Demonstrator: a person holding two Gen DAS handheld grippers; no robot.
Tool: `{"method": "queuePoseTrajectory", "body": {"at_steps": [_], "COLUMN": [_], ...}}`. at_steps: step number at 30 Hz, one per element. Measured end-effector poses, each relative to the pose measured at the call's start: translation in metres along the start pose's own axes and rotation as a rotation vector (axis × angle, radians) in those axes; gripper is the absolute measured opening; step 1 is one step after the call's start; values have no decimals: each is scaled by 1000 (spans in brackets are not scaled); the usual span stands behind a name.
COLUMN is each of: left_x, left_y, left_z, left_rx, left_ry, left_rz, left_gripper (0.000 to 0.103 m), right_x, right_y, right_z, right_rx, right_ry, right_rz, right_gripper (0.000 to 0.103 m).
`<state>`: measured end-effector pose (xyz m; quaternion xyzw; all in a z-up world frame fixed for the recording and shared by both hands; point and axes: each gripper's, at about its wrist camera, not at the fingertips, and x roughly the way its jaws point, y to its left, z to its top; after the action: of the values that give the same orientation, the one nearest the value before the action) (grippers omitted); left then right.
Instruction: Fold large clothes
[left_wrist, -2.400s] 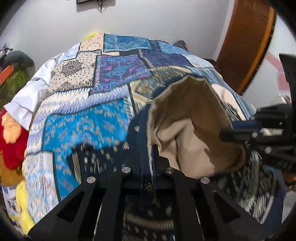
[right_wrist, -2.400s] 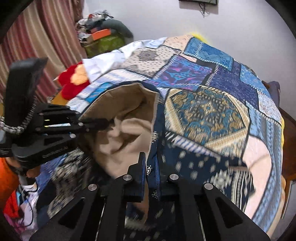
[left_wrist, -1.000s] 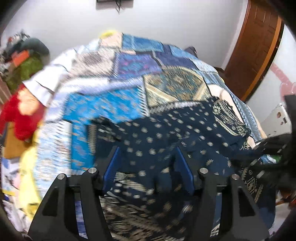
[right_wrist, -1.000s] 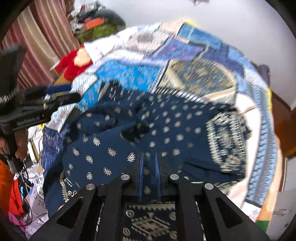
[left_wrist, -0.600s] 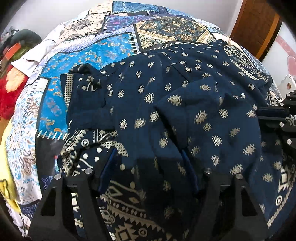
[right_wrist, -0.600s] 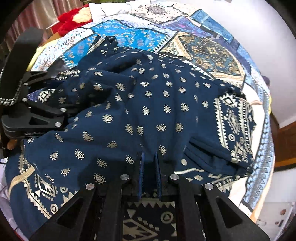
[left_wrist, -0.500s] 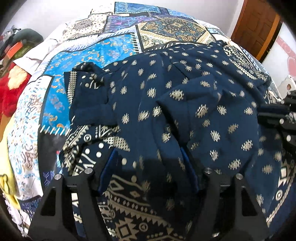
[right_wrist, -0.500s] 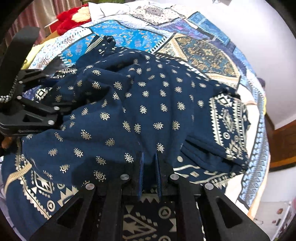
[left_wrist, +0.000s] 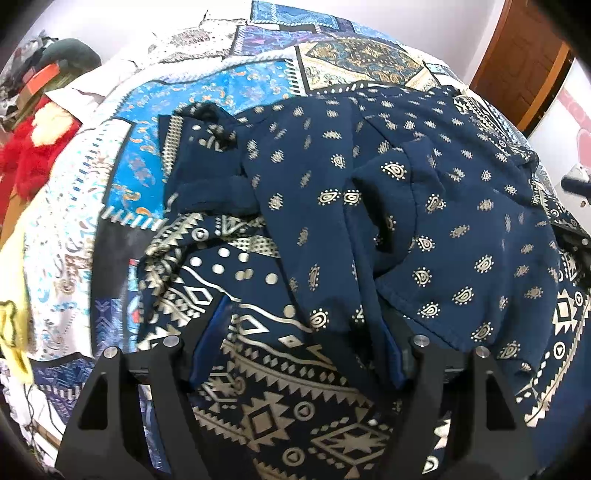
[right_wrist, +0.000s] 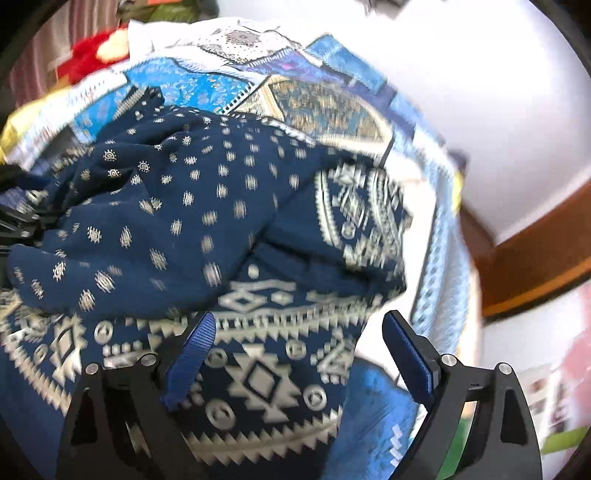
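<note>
A large navy garment with gold motifs and a geometric border lies rumpled on the patchwork bedspread; its upper part is folded down over the lower part. My left gripper is open, jaws wide apart just over the border near the bed's near edge. The garment also fills the right wrist view. My right gripper is open with blue pads apart above the border, holding nothing. A bit of the right gripper shows at the left view's right edge.
A red and cream plush toy lies off the bed's left side, with clutter behind it. A wooden door stands at the right by the white wall. The bedspread also shows in the right view.
The garment was lifted and folded down onto the bed. The left gripper opened about a second ago. The right gripper, shut on the cloth half a second ago, has now opened and swung right.
</note>
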<state>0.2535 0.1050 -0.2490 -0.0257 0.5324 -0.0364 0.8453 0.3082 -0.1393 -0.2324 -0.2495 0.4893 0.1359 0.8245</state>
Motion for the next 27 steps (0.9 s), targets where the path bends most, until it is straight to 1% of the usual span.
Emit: {"method": "queuePoseTrajectory", "body": {"at_steps": [2,4,7,9,12,16,18,20,22,24,27], "left_x": [-9,-20,-35,-41,-39,-10,5,29,45,62,77], "left_y": [8,19,39,55,79,112,122,132,136,137,130], "left_z": [3,9,20,31,48,75,83,95,102,112,125], "left_rx": [-10,-32,-68,-96,-145,-226,-256,-293,-308,-308,-267], "left_ry": [-3,-13,-43,-64,-70,-22,1,30,47,55,49], "left_rz": [-14,-25,-25,-11,13,30,17,-2,-21,-58,-45], "left_gripper": [72,72,72,72,72,72,72,72,72,72,72], "right_x": [1,1,0,-3,-3,9,20,30,48,71,99], "right_y": [-20,-38,-58,-71,-90,-111,-121,-129,-139,-148,-156], "right_z": [-6,-11,-13,-10,-1,18,26,32,39,47,55], "right_rx": [83,147,216,255,310,402,442,480,519,567,624], "right_ry": [17,32,23,4,-25,-39,-40,-33,-12,27,63], "right_rz": [74,118,152,170,197,241,280,304,336,384,445], "right_gripper": [91,91,91,91,91,91,91,91,91,91,89]}}
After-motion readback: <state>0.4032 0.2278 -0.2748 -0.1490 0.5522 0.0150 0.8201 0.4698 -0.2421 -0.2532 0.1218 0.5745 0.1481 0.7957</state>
